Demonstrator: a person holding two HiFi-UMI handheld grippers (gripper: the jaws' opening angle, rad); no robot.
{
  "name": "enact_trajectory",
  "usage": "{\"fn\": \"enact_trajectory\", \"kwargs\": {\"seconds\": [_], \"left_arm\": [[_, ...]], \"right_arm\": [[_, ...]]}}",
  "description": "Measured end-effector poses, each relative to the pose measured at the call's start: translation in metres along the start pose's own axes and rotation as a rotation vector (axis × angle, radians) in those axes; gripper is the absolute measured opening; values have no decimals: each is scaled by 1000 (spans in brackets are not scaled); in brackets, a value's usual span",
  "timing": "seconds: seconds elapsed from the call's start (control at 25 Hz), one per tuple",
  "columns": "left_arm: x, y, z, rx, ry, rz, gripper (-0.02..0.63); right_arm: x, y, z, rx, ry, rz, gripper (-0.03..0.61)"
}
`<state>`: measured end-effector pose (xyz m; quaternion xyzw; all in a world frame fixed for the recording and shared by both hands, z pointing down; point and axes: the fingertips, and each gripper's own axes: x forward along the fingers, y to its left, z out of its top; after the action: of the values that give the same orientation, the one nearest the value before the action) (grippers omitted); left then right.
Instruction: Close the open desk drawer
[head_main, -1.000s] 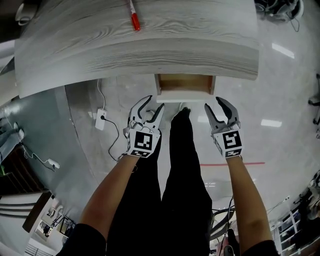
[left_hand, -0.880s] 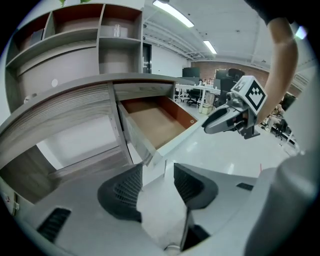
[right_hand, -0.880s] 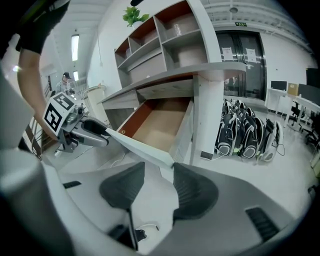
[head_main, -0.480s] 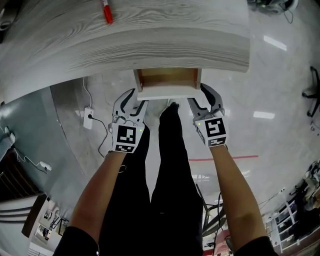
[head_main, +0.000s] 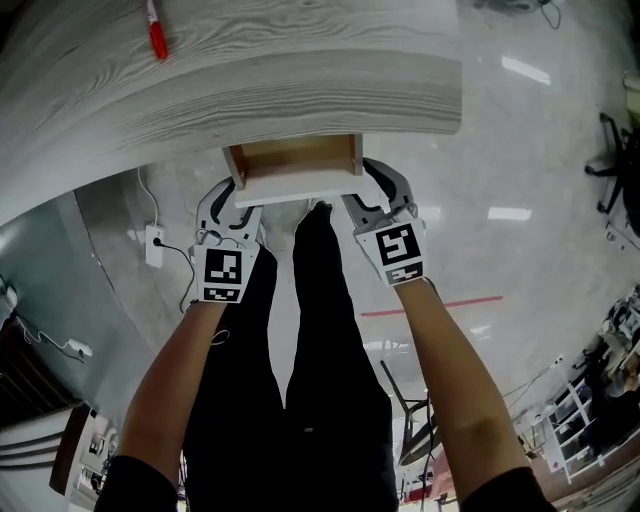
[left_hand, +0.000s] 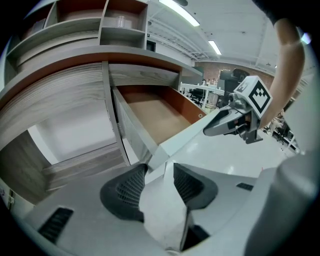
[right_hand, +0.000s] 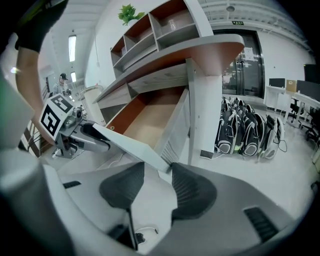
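Note:
The open drawer (head_main: 292, 160) juts out from under the pale wood desk (head_main: 300, 90), showing its bare brown floor (left_hand: 155, 112) and its white front panel (head_main: 300, 187). My left gripper (head_main: 222, 212) is open at the panel's left end. In the left gripper view that end's corner (left_hand: 156, 161) sits between the fingertips of the left gripper (left_hand: 160, 169). My right gripper (head_main: 377, 196) is open at the panel's right end, and the right corner (right_hand: 161, 164) lies between the tips of the right gripper (right_hand: 157, 167). Nothing shows inside the drawer.
A red pen (head_main: 155, 40) lies on the desk top. A white plug box (head_main: 153, 245) with a cable sits on the floor at left. The person's dark legs (head_main: 300, 330) stand below the drawer. Several bags (right_hand: 245, 132) line the floor at right. Shelves (left_hand: 100, 25) rise above the desk.
Both grippers have moved forward from short of the drawer up to its front panel, one at each end. The drawer looks as far out as before.

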<state>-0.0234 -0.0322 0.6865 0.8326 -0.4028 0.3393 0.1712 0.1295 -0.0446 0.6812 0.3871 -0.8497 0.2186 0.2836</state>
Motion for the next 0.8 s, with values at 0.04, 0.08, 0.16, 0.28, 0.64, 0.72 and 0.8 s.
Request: {"fn": "enact_trajectory", "kwargs": {"seconds": [0.04, 0.08, 0.16, 0.28, 0.64, 0.72, 0.8], "left_arm": [[1, 1, 0, -3, 2, 1, 190], [1, 2, 0, -14, 5, 0, 186], [1, 4, 2, -53, 10, -2, 184], [0, 1, 6, -76, 9, 1, 181], [-12, 1, 16, -101, -35, 0, 155], [-15, 1, 18, -93, -41, 2, 146], [-19, -1, 22, -95, -47, 1, 140]], "right_arm": [[0, 0, 0, 1, 4, -3, 184], [0, 0, 1, 4, 5, -4, 184], [-1, 0, 0, 8, -2, -1, 178], [-4, -2, 0, 5, -5, 3, 175], [-13, -2, 6, 30, -23, -23, 161], [-15, -2, 8, 42, -31, -32, 160], [-19, -2, 11, 53, -40, -39, 158]]}}
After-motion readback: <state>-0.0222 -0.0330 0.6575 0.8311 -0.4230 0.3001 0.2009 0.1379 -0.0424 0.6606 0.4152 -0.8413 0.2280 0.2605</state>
